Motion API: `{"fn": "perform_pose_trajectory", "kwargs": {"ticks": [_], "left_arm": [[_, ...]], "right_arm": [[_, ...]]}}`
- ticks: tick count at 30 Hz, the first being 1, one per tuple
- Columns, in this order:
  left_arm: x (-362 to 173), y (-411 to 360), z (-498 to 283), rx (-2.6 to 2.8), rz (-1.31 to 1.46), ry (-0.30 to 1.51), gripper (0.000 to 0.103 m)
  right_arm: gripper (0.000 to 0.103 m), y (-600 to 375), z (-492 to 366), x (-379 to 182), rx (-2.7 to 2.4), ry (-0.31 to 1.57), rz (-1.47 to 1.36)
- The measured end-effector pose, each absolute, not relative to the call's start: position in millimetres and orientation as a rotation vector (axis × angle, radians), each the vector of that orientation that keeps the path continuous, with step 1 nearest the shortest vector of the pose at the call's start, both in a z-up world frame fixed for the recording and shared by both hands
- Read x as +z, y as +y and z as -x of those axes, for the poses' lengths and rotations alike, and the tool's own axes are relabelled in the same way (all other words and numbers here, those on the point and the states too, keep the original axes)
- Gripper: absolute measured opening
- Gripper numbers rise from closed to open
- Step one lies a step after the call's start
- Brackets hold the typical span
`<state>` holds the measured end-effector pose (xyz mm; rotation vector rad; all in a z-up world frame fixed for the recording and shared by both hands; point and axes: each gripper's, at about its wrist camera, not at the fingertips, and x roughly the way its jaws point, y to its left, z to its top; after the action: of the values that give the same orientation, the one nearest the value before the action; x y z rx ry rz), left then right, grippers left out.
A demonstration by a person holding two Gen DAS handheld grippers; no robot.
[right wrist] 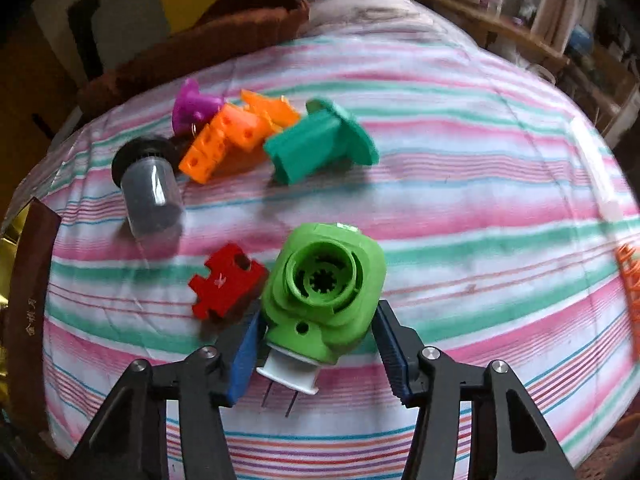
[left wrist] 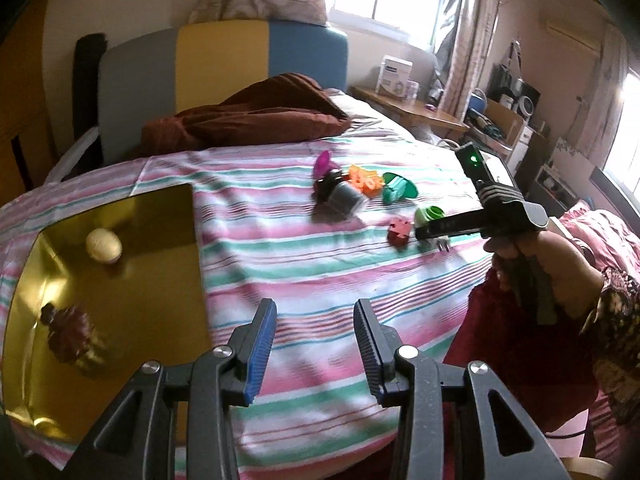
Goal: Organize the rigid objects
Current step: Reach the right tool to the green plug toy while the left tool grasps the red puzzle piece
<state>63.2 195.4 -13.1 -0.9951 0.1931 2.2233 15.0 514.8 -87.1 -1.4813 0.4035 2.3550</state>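
A gold tray [left wrist: 160, 264] lies on the striped bed at the left and holds a cream oval [left wrist: 103, 245] and a dark red figure [left wrist: 72, 332]. My left gripper [left wrist: 316, 344] is open and empty above the bed, right of the tray. My right gripper [right wrist: 316, 356] is open, with its jaws on either side of a light green plug-like part [right wrist: 326, 292], which rests on the sheet; it also shows in the left wrist view [left wrist: 429, 216]. A red puzzle block [right wrist: 226, 280] lies just left of it. Further back lie a clear jar [right wrist: 150, 188], orange blocks [right wrist: 232, 136], a purple piece [right wrist: 192, 106] and a teal piece [right wrist: 320, 144].
A brown blanket [left wrist: 248, 120] lies at the head of the bed by a grey, yellow and blue headboard [left wrist: 224, 60]. A wooden bedside table [left wrist: 408, 108] with a box stands at the far right. An orange item [right wrist: 630, 280] lies at the right edge.
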Motion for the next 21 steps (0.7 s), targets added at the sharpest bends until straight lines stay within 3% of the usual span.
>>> {"fn": "perform_pose_trajectory", "kwargs": {"ticks": [21], "left_arm": [[-61.4, 377.6, -10.0, 1.994, 1.097, 0.373, 0.040]], "right_arm": [[0.054, 571.3, -31.8, -92.6, 2.249, 0.759, 1.396]]}}
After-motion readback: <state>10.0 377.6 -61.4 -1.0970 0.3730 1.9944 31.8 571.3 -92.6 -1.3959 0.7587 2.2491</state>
